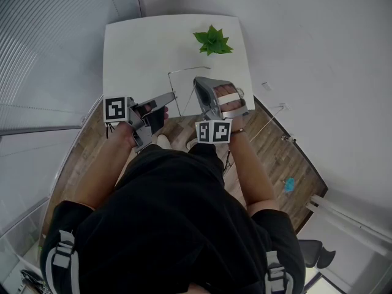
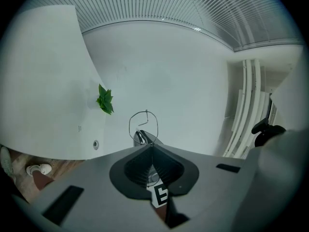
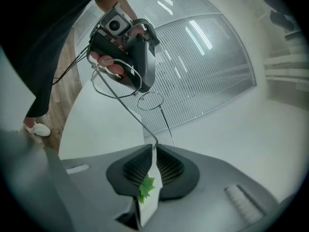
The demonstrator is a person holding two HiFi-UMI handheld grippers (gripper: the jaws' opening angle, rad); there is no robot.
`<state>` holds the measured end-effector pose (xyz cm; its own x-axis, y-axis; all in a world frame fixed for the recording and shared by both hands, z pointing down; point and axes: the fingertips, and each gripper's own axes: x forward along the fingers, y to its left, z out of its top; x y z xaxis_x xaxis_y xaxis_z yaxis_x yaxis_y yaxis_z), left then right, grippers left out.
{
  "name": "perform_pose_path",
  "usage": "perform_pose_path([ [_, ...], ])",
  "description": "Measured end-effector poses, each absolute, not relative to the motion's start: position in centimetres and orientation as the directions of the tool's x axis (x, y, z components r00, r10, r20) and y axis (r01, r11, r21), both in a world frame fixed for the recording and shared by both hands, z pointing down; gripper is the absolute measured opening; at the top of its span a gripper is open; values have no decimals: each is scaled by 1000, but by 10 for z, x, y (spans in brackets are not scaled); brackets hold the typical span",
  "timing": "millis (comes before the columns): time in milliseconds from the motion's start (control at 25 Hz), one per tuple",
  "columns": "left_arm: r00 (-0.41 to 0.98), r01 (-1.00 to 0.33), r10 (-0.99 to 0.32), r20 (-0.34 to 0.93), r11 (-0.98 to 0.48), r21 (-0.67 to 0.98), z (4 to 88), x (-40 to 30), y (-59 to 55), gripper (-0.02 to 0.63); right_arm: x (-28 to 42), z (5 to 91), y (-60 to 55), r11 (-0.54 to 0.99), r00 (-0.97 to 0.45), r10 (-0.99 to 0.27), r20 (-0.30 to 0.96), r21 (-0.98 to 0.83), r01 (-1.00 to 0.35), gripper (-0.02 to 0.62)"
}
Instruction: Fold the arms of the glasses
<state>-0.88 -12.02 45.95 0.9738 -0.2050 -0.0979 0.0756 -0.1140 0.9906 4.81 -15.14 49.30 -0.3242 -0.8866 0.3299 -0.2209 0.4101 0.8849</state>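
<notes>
Both grippers are squeezing the glasses [image 3: 137, 118], your left gripper [image 2: 150, 146] on the front, your right gripper [image 3: 154, 151] on one arm's tip, sticking straight out from it.

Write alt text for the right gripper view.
The jaws of the right gripper pinch the tip of a thin wire arm of the glasses, which runs up to the frame held by the left gripper at upper left. A green plant shows through the jaw gap.
</notes>
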Motion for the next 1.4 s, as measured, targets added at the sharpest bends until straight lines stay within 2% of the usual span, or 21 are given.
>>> perform_pose_path([
  [1400, 983, 92, -147, -107, -105, 990, 459, 14, -97, 12, 20, 486, -140, 410, -419, -854, 308, 895, -178, 40],
])
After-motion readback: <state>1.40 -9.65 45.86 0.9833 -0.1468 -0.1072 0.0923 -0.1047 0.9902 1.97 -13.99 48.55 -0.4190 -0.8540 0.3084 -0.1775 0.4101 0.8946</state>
